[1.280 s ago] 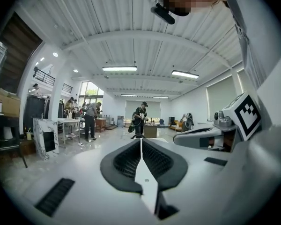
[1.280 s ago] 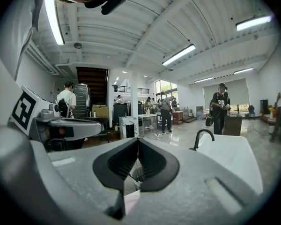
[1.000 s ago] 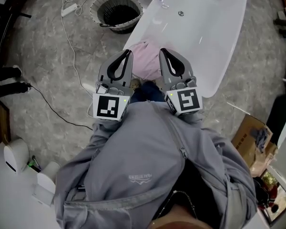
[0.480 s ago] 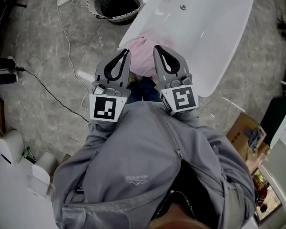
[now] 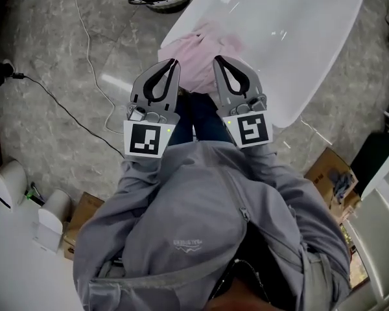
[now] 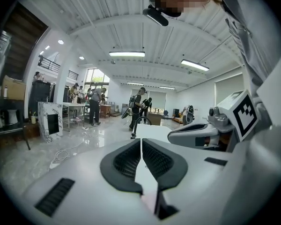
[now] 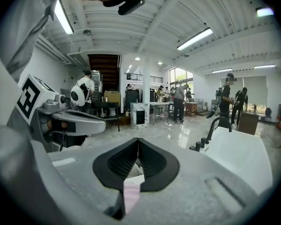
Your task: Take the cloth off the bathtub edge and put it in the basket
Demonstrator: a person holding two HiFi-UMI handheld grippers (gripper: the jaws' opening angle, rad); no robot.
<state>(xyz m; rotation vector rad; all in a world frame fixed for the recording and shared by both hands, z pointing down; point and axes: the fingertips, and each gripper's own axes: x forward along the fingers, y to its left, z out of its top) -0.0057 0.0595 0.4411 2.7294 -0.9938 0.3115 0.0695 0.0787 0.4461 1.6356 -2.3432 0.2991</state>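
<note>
Cloth (image 5: 194, 50) drapes bathtub (image 5: 298, 44) edge, left tongs (image 5: 174, 63) and right tongs (image 5: 216, 61) pointing over it, closed.

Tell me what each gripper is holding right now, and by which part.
Nothing is held. The left gripper and the right gripper both have their jaws shut together on nothing; the pink cloth lies ungripped on the bathtub edge.

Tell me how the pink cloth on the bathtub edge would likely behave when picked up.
Probably floppy: the cloth lies rumpled over the bathtub rim, following its curve. Likely light, as it looks thin and soft. It may slide off easily when tugged, since the white rim looks smooth and glossy.
</note>
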